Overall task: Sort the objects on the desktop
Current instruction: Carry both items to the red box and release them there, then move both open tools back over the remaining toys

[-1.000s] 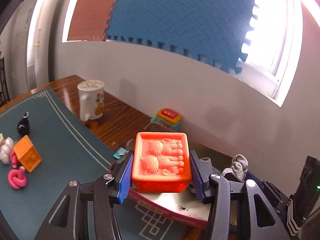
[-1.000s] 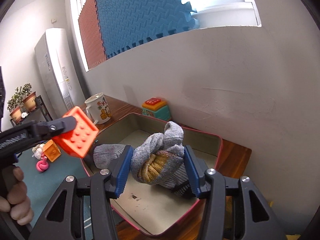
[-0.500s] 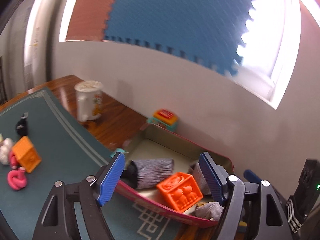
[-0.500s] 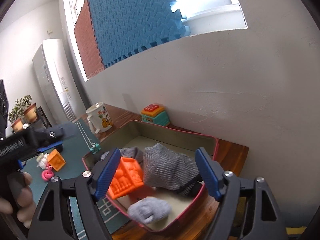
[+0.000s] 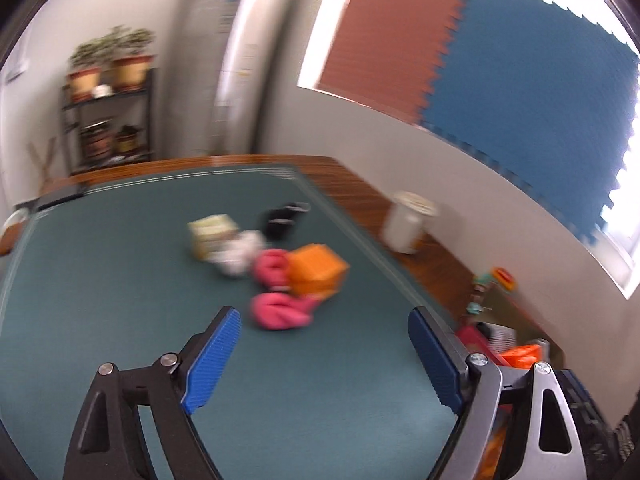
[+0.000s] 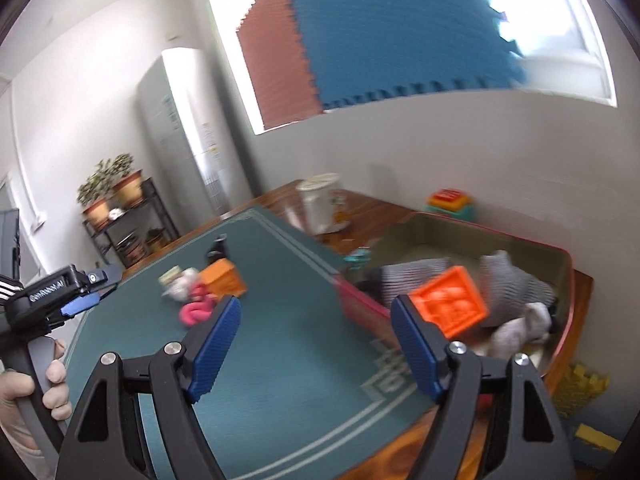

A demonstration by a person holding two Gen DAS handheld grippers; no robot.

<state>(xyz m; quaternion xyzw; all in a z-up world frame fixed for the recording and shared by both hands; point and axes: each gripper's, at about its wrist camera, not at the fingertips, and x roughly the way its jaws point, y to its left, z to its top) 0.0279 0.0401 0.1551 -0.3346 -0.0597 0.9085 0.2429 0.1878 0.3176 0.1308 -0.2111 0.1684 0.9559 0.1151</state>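
Observation:
My left gripper is open and empty above the green mat. Ahead of it lie a pink knotted toy, an orange cube, a white lump, a pale box and a black object. My right gripper is open and empty over the mat's right part. The red-rimmed tray to its right holds an orange block and grey socks. The left gripper also shows in the right wrist view.
A white mug and a colourful toy stand on the wooden table by the wall. A shelf with potted plants stands beyond the table's far edge. Yellow foam pieces lie at the right.
Both grippers opened and dropped the orange block and the grey sock into the tray. Both have since swung left toward the objects on the mat.

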